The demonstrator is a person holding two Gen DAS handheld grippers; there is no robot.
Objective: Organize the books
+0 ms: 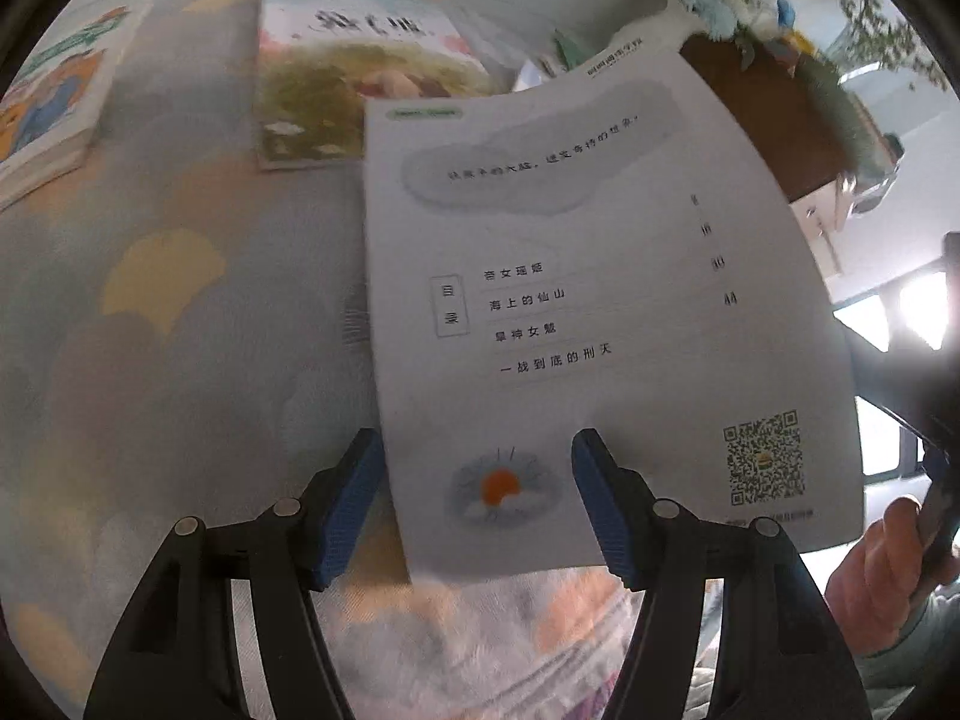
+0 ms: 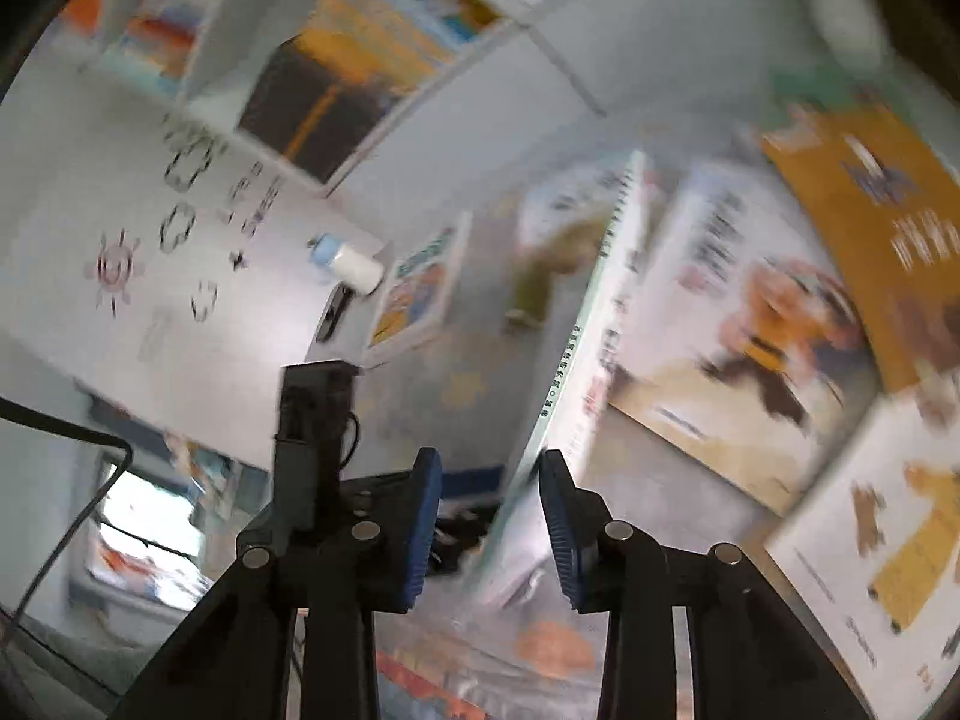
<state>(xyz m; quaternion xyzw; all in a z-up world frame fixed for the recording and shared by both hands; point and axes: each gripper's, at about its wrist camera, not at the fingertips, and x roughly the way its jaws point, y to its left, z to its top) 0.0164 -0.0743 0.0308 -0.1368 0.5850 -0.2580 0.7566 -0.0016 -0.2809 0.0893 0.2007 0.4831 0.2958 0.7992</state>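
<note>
Blue-padded jaws of the left gripper [image 1: 477, 504] stand spread, the near edge of a thin white book [image 1: 576, 312] lying between them; neither pad visibly presses it, so the left hand looks to be only steadying it. In the right wrist view that same book [image 2: 576, 354] shows edge-on, tilted up off the surface, and the right gripper [image 2: 489, 531] has it between its jaws; the right pad lies against it, but blur hides whether the left pad touches, so I cannot tell if the pinch is firm.

Its back cover is pale, printed with a contents list, a small orange sun and a QR code.

Beyond it, on the patterned bedspread [image 1: 168, 324], a picture book with a green scene [image 1: 354, 72] and a cartoon-covered book [image 1: 54, 96] lie flat and apart. More books [image 2: 756, 324] lie spread at the right, and others already stand on a shelf [image 2: 384, 42] farther off. My judgement: sorting is underway, with most loose books left.
</note>
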